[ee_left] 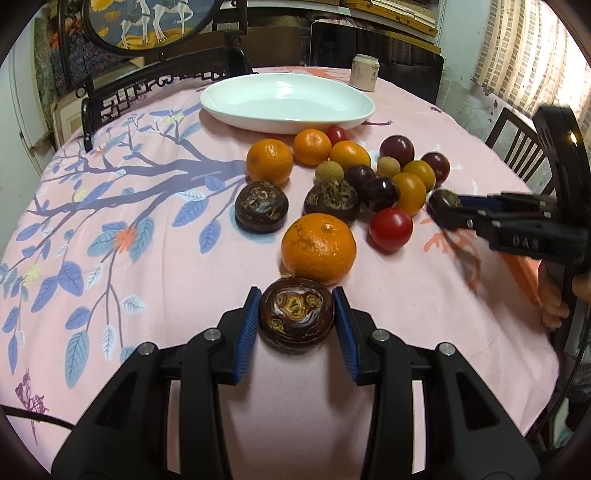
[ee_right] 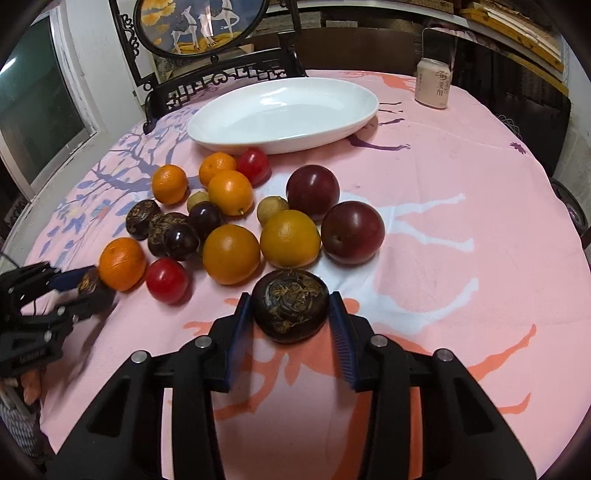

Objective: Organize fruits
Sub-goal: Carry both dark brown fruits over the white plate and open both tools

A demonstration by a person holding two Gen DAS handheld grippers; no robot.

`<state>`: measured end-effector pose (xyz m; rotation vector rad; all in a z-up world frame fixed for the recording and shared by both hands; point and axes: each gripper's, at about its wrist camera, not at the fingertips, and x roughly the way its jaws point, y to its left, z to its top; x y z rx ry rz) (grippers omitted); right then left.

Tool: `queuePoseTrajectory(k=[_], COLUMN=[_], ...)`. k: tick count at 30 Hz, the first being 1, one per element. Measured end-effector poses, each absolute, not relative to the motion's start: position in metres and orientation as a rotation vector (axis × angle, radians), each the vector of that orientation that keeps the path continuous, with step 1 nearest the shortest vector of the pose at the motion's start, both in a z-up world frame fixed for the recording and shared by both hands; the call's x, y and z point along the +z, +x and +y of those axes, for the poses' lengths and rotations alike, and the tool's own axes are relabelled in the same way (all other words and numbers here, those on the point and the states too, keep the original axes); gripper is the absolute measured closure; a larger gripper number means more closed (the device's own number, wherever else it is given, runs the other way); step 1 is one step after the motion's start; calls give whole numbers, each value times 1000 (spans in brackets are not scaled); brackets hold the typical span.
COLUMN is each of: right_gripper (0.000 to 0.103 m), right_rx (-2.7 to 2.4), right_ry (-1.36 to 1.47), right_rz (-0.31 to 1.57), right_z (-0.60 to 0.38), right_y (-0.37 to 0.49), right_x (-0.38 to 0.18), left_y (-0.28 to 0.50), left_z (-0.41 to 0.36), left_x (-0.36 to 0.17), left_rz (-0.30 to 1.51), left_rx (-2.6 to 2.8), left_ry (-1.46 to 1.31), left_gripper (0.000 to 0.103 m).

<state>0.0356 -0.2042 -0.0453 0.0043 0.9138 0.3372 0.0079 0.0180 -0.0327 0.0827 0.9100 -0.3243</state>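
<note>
We see a round worktop (ee_left: 155, 258) under a pink cloth printed with blue branches and leaves, carved dark chairs (ee_left: 155, 83) at its far side and a framed deer picture (ee_right: 201, 26) behind. A pale can (ee_right: 433, 84) far right carries print too small to read. The white dish (ee_left: 288, 101) sits far of the heaped fruit (oranges, tomatoes, plums). Left gripper (ee_left: 297, 319) jaws touch a dark round fruit (ee_left: 295, 317); right gripper (ee_right: 290, 312) jaws flank another dark fruit (ee_right: 290, 304), seemingly touching.
</note>
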Motion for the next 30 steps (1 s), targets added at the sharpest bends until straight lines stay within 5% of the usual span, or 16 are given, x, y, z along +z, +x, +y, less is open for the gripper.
queuePoseTrajectory(k=[9,18,20,23,28,30], right_gripper=[61,60,58,51,50,42], right_rx=[278,295,295,273,285,278], right_ry=[60,65,40,10,36,40], right_rz=[765,771,775,741,735,737], right_z=[-215,-180,-176,-179,-189,-192], right_y=[107,190,197,196,187,181], right_x=[19,-1,-7,-8,-8,-9], left_y=[105,194,202,206,195,185], left_z=[-7,-24,-23,-24,-16,-10], left_x=[30,3,-2,-5,-3,-1], left_rz=[824,890,898,880,850,826], left_rx=[-294,-277,-277,-266,-244,-208], left_ry=[51,-47,-68,-55,-17,17], left_gripper=[63,63,60,42,37,28])
